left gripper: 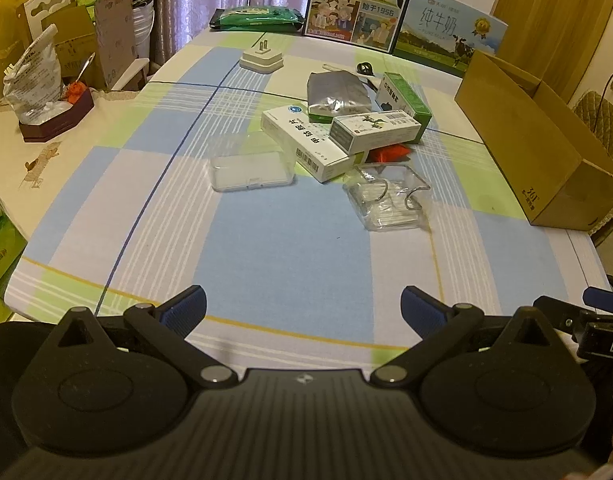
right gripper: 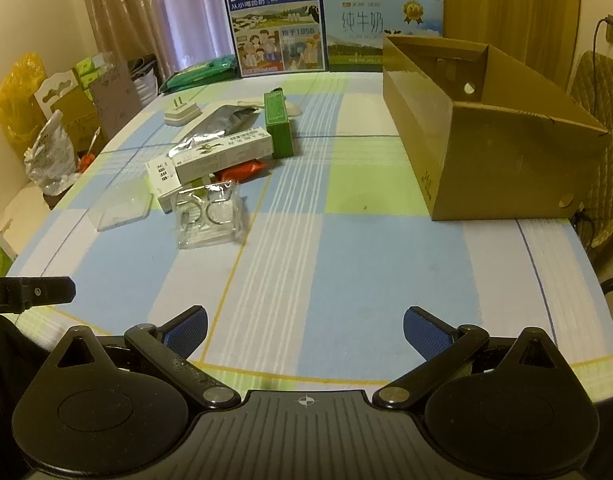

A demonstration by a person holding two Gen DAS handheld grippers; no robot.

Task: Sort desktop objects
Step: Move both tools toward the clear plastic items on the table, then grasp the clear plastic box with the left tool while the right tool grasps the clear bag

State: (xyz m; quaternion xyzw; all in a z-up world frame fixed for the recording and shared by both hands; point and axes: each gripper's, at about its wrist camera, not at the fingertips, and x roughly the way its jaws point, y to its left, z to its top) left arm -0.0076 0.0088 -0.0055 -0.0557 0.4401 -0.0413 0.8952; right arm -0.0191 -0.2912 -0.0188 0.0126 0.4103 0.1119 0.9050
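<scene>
A pile of small items lies mid-table: a white medicine box (left gripper: 306,142) (right gripper: 162,180), a white-and-green box (left gripper: 376,130) (right gripper: 226,152) on top, a green box (left gripper: 406,98) (right gripper: 278,124), a silver foil pouch (left gripper: 338,94) (right gripper: 222,118), a red packet (left gripper: 388,154) (right gripper: 242,170), a flat clear case (left gripper: 250,168) (right gripper: 122,208) and a clear box with metal rings (left gripper: 390,198) (right gripper: 208,216). A white plug adapter (left gripper: 261,58) (right gripper: 181,114) sits farther back. My left gripper (left gripper: 304,310) and right gripper (right gripper: 305,330) are both open and hold nothing, above the near edge, well short of the pile.
An open brown cardboard box (left gripper: 538,140) (right gripper: 486,132) stands on the right side of the checked tablecloth (left gripper: 282,256) (right gripper: 346,260). Milk cartons (left gripper: 358,0) (right gripper: 276,20) and a green pack (left gripper: 258,18) line the far edge. Bags and boxes (left gripper: 46,80) crowd the left.
</scene>
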